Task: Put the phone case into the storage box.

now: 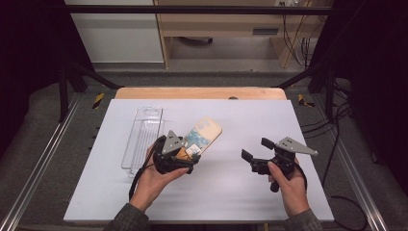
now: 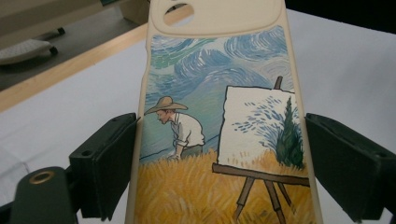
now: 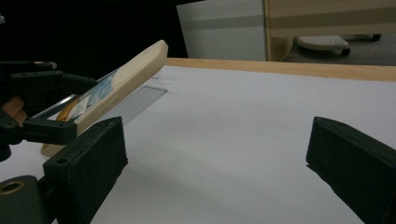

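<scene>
A clear plastic tray [image 1: 141, 139] lies flat on the white table [image 1: 231, 183] — just left of the left-hand jaws, well apart from the right-hand pair.

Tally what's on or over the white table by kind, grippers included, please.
Phone case: 1
Clear plastic package: 1
Grippers: 2, left gripper clamped on the case, right gripper open
Total: 4
</scene>
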Demonstrator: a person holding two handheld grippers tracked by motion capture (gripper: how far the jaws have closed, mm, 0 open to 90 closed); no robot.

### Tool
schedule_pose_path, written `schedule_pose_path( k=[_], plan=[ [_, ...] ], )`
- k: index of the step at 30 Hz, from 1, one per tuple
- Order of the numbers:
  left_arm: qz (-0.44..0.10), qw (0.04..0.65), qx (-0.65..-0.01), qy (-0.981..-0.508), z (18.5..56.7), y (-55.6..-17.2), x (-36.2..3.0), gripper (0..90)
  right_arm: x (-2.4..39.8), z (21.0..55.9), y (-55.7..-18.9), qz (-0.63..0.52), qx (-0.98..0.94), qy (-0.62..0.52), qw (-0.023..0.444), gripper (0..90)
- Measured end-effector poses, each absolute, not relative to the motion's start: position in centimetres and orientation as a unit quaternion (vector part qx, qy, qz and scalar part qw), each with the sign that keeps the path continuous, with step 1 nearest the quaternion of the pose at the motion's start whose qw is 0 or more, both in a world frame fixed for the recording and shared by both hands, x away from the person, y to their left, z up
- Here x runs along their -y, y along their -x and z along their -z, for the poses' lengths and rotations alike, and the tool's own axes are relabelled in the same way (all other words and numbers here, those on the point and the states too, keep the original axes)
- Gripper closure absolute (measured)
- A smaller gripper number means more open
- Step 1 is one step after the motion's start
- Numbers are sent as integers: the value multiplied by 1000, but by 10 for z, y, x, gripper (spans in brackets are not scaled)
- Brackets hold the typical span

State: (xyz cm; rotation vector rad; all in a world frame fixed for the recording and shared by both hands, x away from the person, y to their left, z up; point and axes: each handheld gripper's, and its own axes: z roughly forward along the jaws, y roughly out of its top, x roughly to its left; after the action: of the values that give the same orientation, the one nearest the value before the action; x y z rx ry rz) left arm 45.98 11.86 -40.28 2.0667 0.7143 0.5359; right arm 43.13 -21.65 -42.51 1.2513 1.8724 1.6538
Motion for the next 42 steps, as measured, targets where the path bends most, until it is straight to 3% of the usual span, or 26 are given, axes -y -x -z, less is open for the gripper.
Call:
schedule_pose_path(
  k=[15, 42],
  plan=[
    [-265, 454, -275, -805, 389, -476, -122, 119, 189, 389, -474, -590, -663, -444, 120, 70],
    [-301, 468, -261, -789, 395, -483, -116, 117, 153, 380, -502, -617, -660, -426, 49, 125]
  ],
)
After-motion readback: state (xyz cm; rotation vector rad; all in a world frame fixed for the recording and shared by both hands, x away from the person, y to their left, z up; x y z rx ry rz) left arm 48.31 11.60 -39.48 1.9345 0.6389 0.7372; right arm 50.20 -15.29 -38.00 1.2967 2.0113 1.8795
